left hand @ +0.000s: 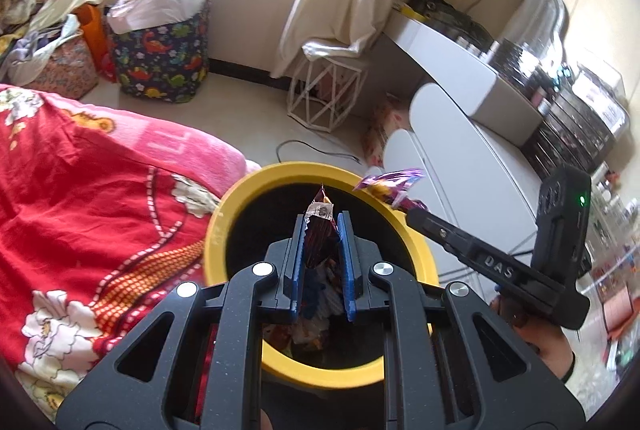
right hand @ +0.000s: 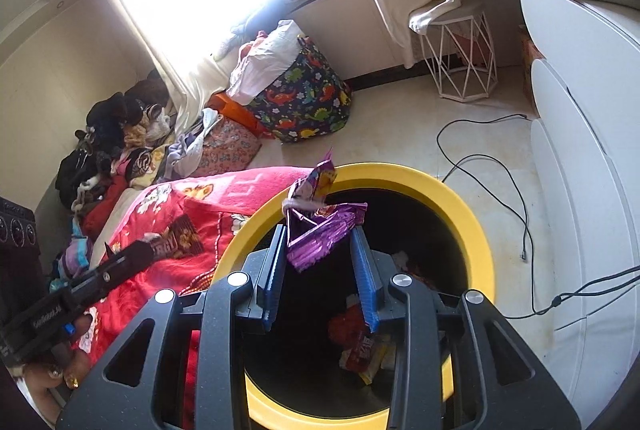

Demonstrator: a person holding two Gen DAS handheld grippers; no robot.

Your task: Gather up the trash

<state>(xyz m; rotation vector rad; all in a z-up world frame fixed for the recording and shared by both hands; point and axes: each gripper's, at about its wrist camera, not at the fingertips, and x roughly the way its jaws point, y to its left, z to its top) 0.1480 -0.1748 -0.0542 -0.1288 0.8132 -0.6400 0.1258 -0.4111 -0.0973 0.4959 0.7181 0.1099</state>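
With both wrappers over the yellow bin (right hand: pixel 472 213) at frame centre, I'd spread my left gripper (left hand: pixel 322 230), pinching the dark wrapper (left hand: pixel 318 234), and my right gripper (right hand: pixel 320 242), clamped on the purple wrapper (right hand: pixel 320 234), fully before withdrawing.

A dark brown wrapper (left hand: pixel 320 230) and a crumpled purple wrapper (right hand: pixel 320 226) hang over the yellow-rimmed bin (right hand: pixel 460 201).

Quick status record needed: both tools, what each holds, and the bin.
left tool: shut on dark brown wrapper, above the bin mouth
right tool: purple wrapper between its pads, jaws wider than the left's, over the bin
bin: yellow rim, dark inside, beside red blanket
bin contents: wrappers at the bottom
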